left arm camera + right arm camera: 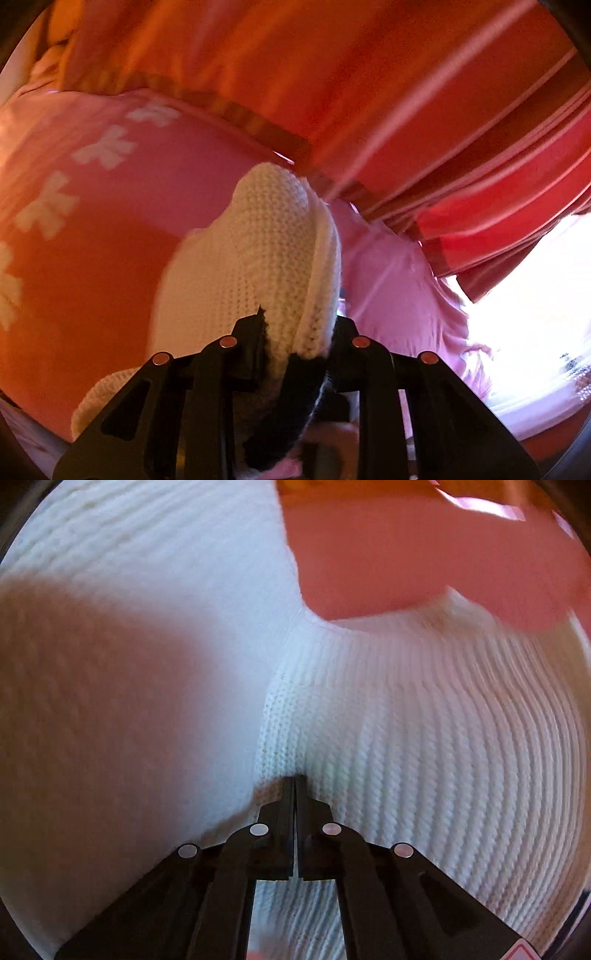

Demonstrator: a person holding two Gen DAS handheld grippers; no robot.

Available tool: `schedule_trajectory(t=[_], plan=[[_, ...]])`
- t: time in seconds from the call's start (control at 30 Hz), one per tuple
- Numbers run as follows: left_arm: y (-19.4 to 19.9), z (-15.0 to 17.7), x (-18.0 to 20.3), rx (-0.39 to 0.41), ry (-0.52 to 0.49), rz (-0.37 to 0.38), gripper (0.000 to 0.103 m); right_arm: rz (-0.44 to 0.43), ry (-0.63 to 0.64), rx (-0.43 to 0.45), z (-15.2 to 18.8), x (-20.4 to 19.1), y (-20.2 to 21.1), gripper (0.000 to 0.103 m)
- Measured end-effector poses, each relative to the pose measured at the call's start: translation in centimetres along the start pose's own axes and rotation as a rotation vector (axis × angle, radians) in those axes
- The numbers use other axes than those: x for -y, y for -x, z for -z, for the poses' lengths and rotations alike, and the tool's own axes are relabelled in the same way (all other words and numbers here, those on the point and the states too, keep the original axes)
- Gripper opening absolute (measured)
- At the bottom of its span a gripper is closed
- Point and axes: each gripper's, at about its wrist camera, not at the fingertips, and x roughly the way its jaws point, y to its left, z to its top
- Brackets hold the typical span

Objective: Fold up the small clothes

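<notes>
A small white knitted garment [258,251] hangs from my left gripper [299,332], whose jaws are shut on a thick bunched fold of it, above a pink blanket with white snowflakes [92,206]. In the right wrist view the same white knit [406,746] fills nearly the whole frame, ribbed on the right and blurred close on the left. My right gripper [295,781] is shut, its fingertips pinching a crease of the knit. The rest of the garment's shape is hidden.
Red and orange striped bedding [424,110] lies beyond the blanket. A pale pink cloth [399,280] lies at the right. A bright window glare [546,295] fills the far right. Pink blanket [406,554] shows at the top of the right wrist view.
</notes>
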Motion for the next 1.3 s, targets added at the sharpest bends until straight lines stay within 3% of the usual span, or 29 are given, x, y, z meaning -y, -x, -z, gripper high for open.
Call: schedule_trajectory(t=[0.07,0.17,0.2,0.27,0.33,0.37,0.43,0.53,0.6,0.67,0.77,0.83,0.93,1.1,1.17,1.23,1.3], plan=[[-2.5,0.8,3.1,0.015,-0.006,-0.04,0.023,-0.017,-0.069,0.035,0.3,2.0,2.6,0.007],[-6.4,2.4,6.5,0.011,-0.029,-0.095,0.024,0.081,-0.141,0.177,1.6,6.4,8.7,0.017],[-7.6,2.9,6.8,-0.019,-0.017,-0.092,0.027,0.099,-0.2,0.231,2.5,8.8,11.1,0.023],[-10.5,4.3,7.1,-0.085,0.011,-0.058,0.043,0.11,-0.264,0.291,4.1,11.7,13.9,0.025],[-11.0,5.7,7.4,-0.089,0.002,-0.029,0.049,0.067,-0.298,0.338,5.6,13.4,15.9,0.034],[-10.7,6.5,7.6,-0.095,-0.041,-0.018,0.053,0.038,-0.299,0.363,6.5,13.8,16.9,0.038],[-8.9,7.5,7.6,-0.084,-0.116,0.038,0.073,0.001,-0.266,0.409,7.9,13.2,18.2,0.057],[-5.3,8.1,6.7,-0.028,-0.214,0.049,0.09,-0.051,-0.206,0.414,9.9,12.9,19.4,0.064],[-2.8,8.1,5.3,0.011,-0.295,0.002,0.09,-0.05,-0.181,0.401,11.4,12.5,19.6,0.068],[-1.1,8.5,3.8,0.028,-0.361,-0.055,0.091,-0.025,-0.156,0.366,11.7,11.9,18.4,0.068],[-0.1,9.6,0.9,-0.002,-0.364,-0.12,0.091,0.014,-0.121,0.293,11.3,10.1,15.4,0.068],[-0.3,11.1,-1.3,-0.053,-0.305,-0.114,0.091,0.022,-0.092,0.278,11.6,9.2,14.4,0.068],[-1.7,13.1,-3.1,-0.115,-0.257,-0.11,0.091,-0.034,-0.035,0.274,12.6,7.2,13.9,0.068],[-4.6,16.4,-3.9,-0.178,-0.328,-0.163,0.09,0.042,0.045,0.239,13.9,5.2,12.3,0.068],[-5.7,16.7,-4.1,-0.174,-0.365,-0.185,0.087,0.047,0.039,0.231,14.0,5.4,11.7,0.059],[-7.3,16.4,-4.7,-0.193,-0.39,-0.245,0.059,0.051,0.036,0.224,13.9,5.7,11.4,0.023],[-7.7,15.9,-5.7,-0.209,-0.365,-0.246,0.045,0.033,0.024,0.252,13.8,5.9,11.9,0.018]])
